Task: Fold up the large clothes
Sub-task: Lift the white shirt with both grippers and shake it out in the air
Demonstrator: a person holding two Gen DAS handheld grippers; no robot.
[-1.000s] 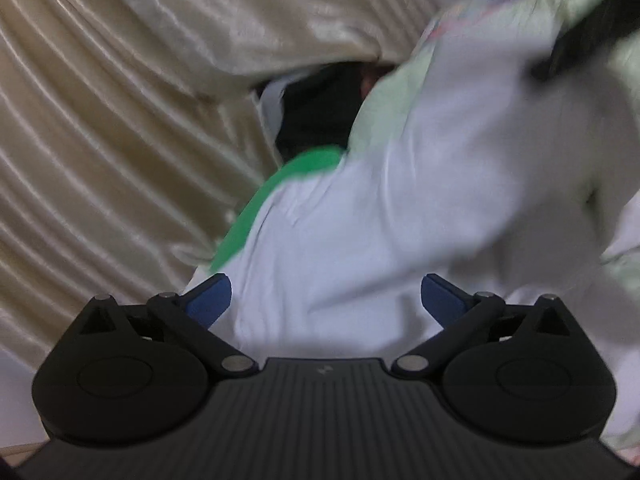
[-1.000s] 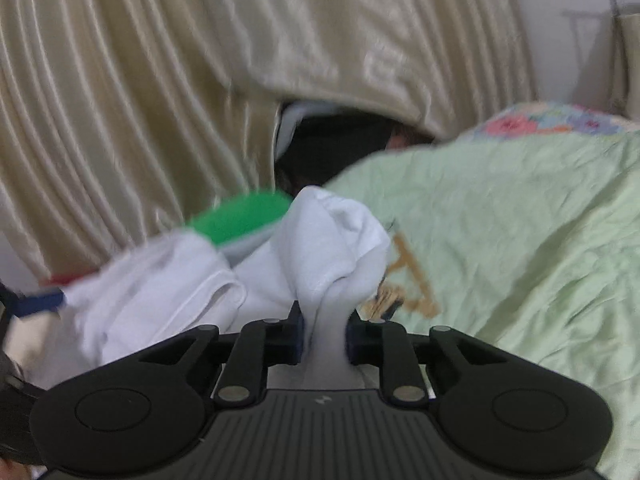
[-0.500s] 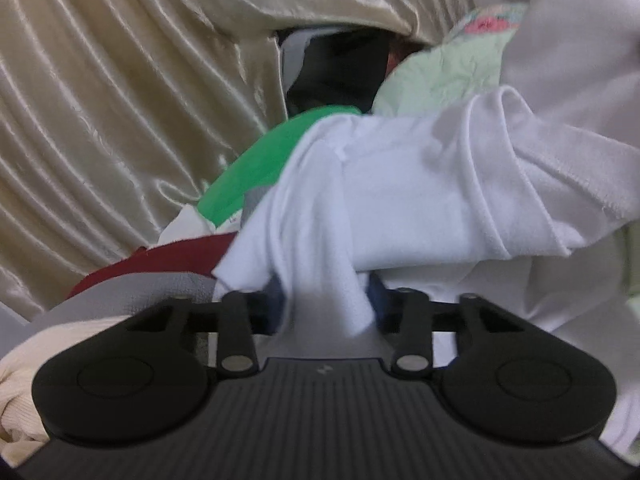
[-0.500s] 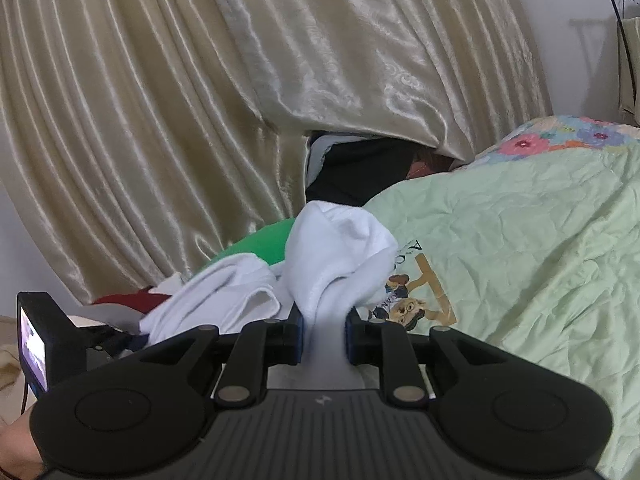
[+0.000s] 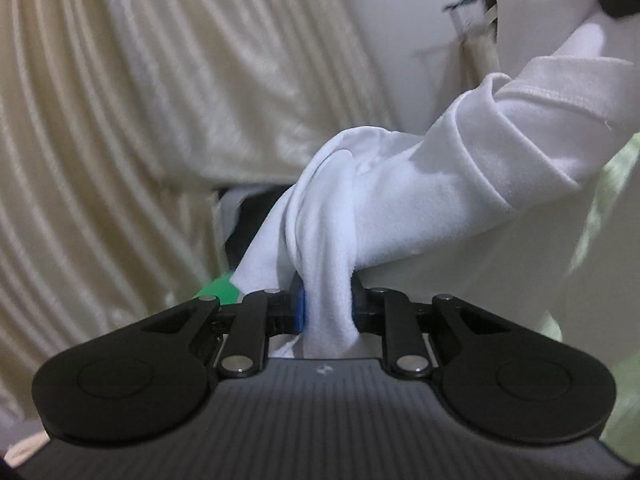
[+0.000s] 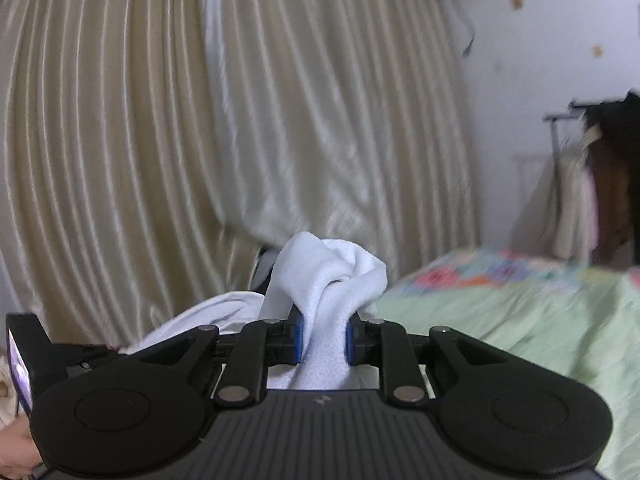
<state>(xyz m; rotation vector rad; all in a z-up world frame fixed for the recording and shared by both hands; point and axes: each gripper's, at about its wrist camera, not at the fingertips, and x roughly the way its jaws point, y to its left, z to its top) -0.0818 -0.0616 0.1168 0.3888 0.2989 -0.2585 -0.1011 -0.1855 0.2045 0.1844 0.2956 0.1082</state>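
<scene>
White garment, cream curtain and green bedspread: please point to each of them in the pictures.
white garment (image 5: 420, 204): left wrist view, on the bunched fold above the jaws.
cream curtain (image 6: 160, 140): right wrist view, on its pleated middle.
green bedspread (image 6: 520, 320): right wrist view, on the flat green part at the right.

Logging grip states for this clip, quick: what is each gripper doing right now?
Left gripper: fingers closing on a bunch of the white garment.
Right gripper: shut on another bunch of the white garment.

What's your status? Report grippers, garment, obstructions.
Left gripper jaws closing on white garment. Right gripper shut on it too. Garment bunched between them. Nothing in the way.
</scene>
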